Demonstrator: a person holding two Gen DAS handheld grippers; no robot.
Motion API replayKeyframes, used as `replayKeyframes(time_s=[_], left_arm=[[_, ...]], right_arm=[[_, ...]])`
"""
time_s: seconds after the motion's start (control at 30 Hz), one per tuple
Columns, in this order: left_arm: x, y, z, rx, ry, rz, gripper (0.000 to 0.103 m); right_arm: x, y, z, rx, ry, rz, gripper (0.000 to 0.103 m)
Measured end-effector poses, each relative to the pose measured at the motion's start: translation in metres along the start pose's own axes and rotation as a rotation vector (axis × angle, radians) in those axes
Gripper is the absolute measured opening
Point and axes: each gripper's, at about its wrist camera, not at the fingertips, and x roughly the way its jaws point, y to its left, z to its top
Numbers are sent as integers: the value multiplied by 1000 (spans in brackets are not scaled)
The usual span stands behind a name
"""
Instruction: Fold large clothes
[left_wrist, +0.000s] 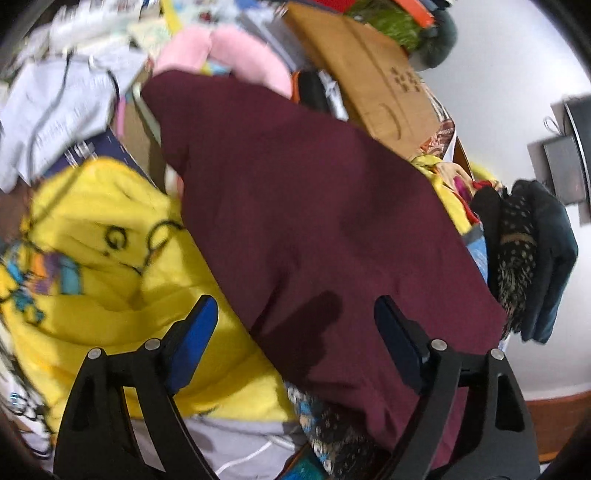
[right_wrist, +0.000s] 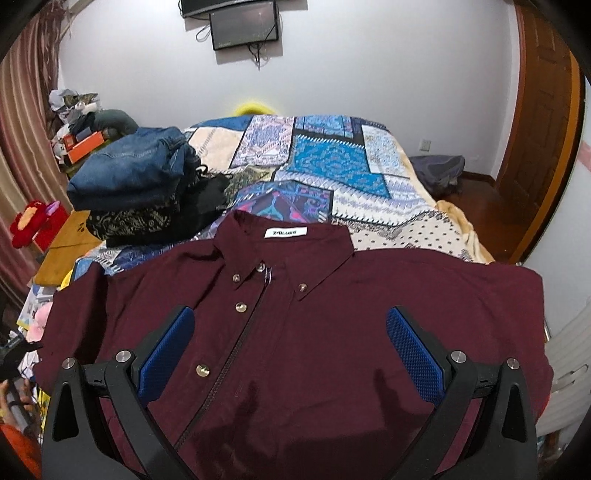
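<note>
A maroon button-up shirt (right_wrist: 332, 332) lies flat and front up on the bed, collar and white label away from me. My right gripper (right_wrist: 290, 347) is open and empty, just above the shirt's chest. In the left wrist view the same maroon shirt (left_wrist: 314, 221) shows as a plain spread of cloth. My left gripper (left_wrist: 295, 343) is open and empty above its edge, the left finger over a yellow printed cloth (left_wrist: 110, 258).
A patchwork bedspread (right_wrist: 332, 166) covers the bed. A stack of folded jeans and dark clothes (right_wrist: 140, 184) sits at the bed's left. Cardboard (left_wrist: 369, 74), pink and white clothes (left_wrist: 221, 51) clutter the left side. A wooden door (right_wrist: 543, 147) stands at right.
</note>
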Motion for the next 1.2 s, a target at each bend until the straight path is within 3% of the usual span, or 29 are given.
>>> replayKeyframes(time_s=[0.07,0.17,0.27,0.37,0.5,0.57,0.8,1.0,1.2], left_arm=[[11,5,2,-31,13,29,61],[13,1,3,-15,-22,75,41],[3,-11,0,65,-84,136,22],[-14,-25,-3,153,-150,183,13],[-47,-67,-13,314,-283,273,10],[-61,-87,-17,369,-329,268,9],[-119,-170,-41,534,-406,48,6],[-156,-258,-88,715,-438,-164,4],[-167,-344,-157,879,-370,-398,4]], right_arm=[[5,3,1,-1,11,0,103],[7,3,1,-4,25,-1,103],[8,3,1,-5,26,-3,103],[5,2,0,-3,24,-1,103],[0,2,1,-2,14,9,103],[-3,3,0,-3,6,13,103],[-14,-2,-5,-6,-12,22,103],[-24,-12,-9,5,-37,20,103],[-30,-27,-12,21,-57,18,103]])
